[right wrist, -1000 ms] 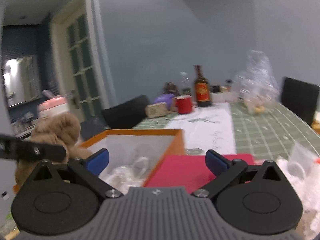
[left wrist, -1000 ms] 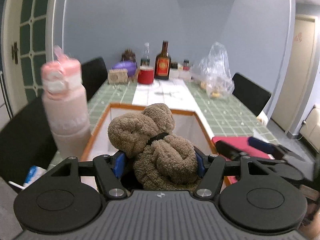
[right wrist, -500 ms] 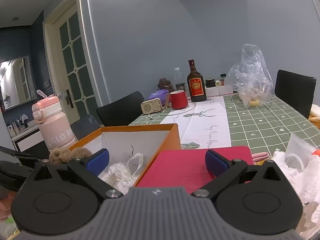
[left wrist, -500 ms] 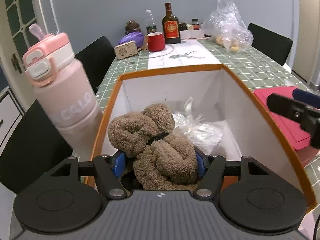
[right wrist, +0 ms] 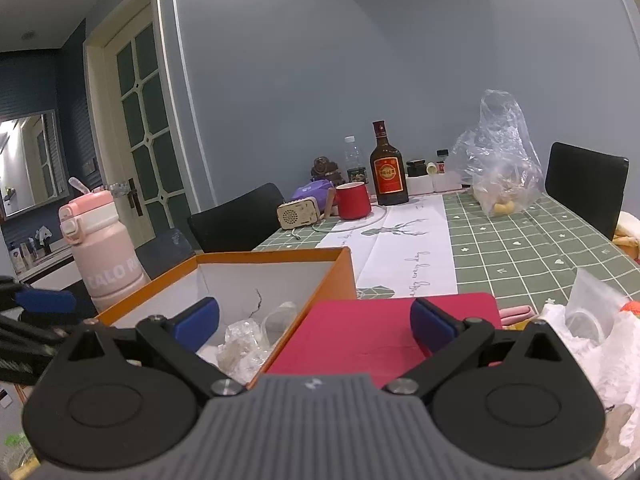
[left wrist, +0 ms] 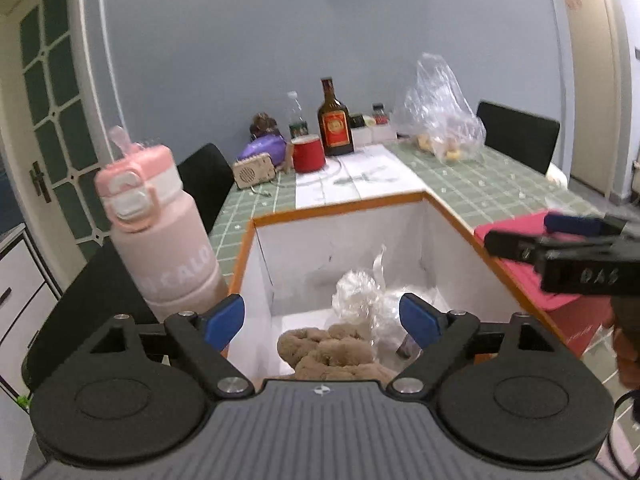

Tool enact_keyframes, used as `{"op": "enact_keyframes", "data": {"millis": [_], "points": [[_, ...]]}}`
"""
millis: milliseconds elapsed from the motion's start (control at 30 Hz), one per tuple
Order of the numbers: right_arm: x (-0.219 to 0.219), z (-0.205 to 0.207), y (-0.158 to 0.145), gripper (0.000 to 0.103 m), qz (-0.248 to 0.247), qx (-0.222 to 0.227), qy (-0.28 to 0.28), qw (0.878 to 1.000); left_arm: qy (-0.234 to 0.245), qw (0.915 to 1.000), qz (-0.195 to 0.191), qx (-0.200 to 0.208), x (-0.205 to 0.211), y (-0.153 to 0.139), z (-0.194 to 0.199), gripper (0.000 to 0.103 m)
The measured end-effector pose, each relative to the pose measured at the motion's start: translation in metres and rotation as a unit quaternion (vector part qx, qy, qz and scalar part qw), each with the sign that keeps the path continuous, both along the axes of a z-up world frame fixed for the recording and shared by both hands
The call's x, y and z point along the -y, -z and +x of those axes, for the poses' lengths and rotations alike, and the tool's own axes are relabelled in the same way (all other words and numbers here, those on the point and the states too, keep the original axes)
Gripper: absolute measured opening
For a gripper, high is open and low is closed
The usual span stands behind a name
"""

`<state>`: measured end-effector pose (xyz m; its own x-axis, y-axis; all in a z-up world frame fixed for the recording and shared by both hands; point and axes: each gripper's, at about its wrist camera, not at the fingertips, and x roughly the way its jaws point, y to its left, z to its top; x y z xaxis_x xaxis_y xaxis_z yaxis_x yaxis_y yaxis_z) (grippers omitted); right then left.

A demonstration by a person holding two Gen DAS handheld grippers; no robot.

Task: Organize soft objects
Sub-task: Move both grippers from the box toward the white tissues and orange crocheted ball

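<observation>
The left tongs [left wrist: 322, 316] stand wide apart, their jaws having just been opening, with nothing pressed between the blue pads; the fuzzy brown plush toy [left wrist: 332, 354] lies loose below them on the floor of the orange-rimmed white cardboard box [left wrist: 340, 204], at its near end, beside a crumpled clear plastic bag [left wrist: 360, 292]. Its long axis cannot be told, since the tongs' body hides its near part. Its pile is curly and lumpy. The right tongs [right wrist: 314, 320] are also spread wide and grip nothing, above a red flat folder [right wrist: 376, 332] on the green checked table [right wrist: 520, 248].
</observation>
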<state>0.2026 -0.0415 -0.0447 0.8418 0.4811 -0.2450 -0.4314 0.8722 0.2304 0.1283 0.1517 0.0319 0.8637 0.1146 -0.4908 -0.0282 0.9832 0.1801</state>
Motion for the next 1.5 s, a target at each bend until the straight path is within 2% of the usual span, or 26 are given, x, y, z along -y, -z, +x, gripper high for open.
{"op": "enact_keyframes", "data": {"millis": [133,367,600,800,967,1100,1233,1400,1500], "points": [[0.001,0.001,0.001,0.100,0.008,0.000,-0.002,1.000,-0.008,0.9998,-0.008,0.018,0.003,-0.013,-0.010,0.102],[0.003,0.000,0.001,0.100,0.020,0.002,-0.007,1.000,-0.016,0.9990,0.010,0.041,0.016,-0.034,-0.032,0.102],[0.000,-0.005,0.000,0.100,0.030,0.021,-0.028,0.999,-0.015,0.9947,0.059,0.083,0.039,-0.050,-0.066,0.102],[0.007,-0.018,-0.009,0.100,0.052,0.034,-0.054,0.997,-0.020,0.9938,0.048,0.098,0.048,-0.067,-0.095,0.102],[0.036,-0.049,-0.025,0.100,0.080,0.056,-0.068,0.993,-0.003,0.9914,0.044,0.124,0.063,-0.083,-0.120,0.102],[0.062,-0.072,-0.042,0.100,0.059,0.086,-0.047,0.993,0.014,0.9898,0.030,0.138,0.083,-0.095,-0.131,0.102],[0.097,-0.086,-0.052,0.100,0.052,0.116,-0.011,0.992,0.045,0.9893,-0.004,0.138,0.109,-0.103,-0.138,0.102],[0.150,-0.083,-0.053,0.100,0.050,0.113,0.040,0.992,0.094,0.9817,-0.024,0.164,0.146,-0.107,-0.144,0.102],[0.179,-0.078,-0.050,0.100,0.044,0.107,0.081,0.990,0.119,0.9762,-0.052,0.174,0.167,-0.105,-0.138,0.102]]}}
